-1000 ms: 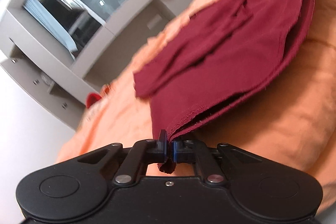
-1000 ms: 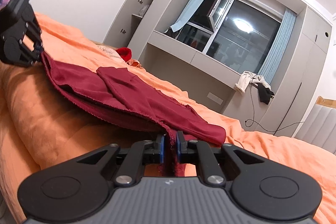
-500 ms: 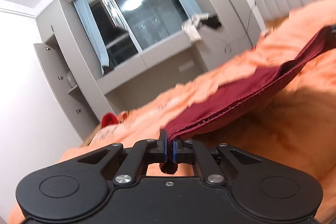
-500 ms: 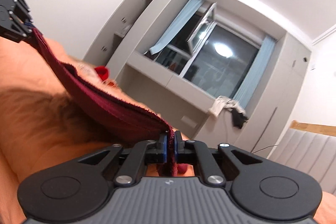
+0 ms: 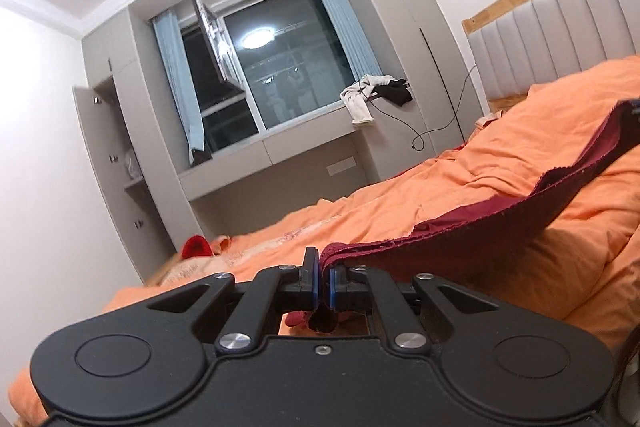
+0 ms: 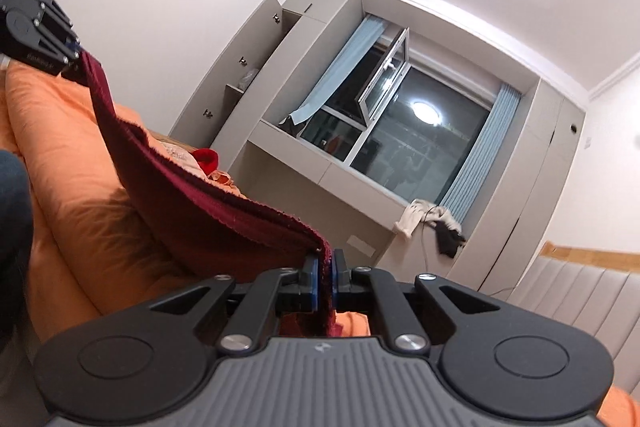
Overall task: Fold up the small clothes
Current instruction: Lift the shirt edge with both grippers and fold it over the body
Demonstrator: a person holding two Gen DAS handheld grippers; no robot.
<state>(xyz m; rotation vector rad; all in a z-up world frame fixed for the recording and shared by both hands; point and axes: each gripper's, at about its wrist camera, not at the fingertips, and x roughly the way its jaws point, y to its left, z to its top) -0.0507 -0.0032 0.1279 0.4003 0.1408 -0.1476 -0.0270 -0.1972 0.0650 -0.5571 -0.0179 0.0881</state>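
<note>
A dark red garment (image 5: 500, 231) hangs stretched between both grippers above the orange bed (image 5: 500, 167). My left gripper (image 5: 324, 281) is shut on one corner of it. My right gripper (image 6: 325, 277) is shut on the other corner of the garment (image 6: 192, 211). The left gripper also shows in the right wrist view (image 6: 74, 57) at the upper left, holding the far end. The cloth sags between them and its lower part is hidden behind the fold.
A small red item (image 5: 196, 247) lies at the far end of the bed by the grey cabinets (image 5: 120, 167). White and black clothes (image 5: 376, 93) and a cable hang at the window sill. A padded headboard (image 5: 560, 35) stands at the right.
Both grippers have lifted the garment off the bed and tilted upward. The cloth, flat on the bed a second ago, now hangs taut between them.
</note>
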